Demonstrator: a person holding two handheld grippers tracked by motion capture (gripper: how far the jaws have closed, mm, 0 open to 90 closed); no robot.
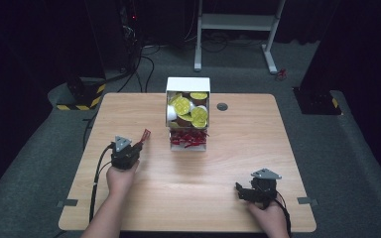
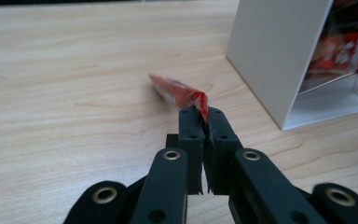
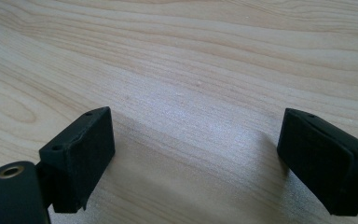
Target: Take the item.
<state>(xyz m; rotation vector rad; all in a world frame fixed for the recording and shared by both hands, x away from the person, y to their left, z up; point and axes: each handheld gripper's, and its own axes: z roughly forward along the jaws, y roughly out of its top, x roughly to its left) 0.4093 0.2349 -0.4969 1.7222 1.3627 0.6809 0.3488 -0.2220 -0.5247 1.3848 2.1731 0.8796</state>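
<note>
Left gripper (image 2: 200,123) is clamped on 1 red sachet (image 2: 179,93); I hold it by its near end, and the rest of the packet sticks out past the jaw tips, low over the table (image 1: 144,196). In the high view the sachet (image 1: 144,135) sits left of the white box (image 1: 187,85), well apart from it.

The box has 2 levels: yellow-lidded cups (image 1: 182,105) in the top one, and a heap of red sachets (image 1: 188,138) in the open bottom tray.

Right gripper (image 1: 250,193) rests near the table's right front, jaws standing wide apart with nothing between them, bare wood below.

My read: I am mid-carry with 1 sachet taken out of the tray, on the way to setting it down on the open wood left of the box.

Next move calls for: lower the packet until it lies flat, then part the jaws cleanly. The wrapper is thin and slick, so it may cling to a pad. Keep the right gripper clear.
</note>
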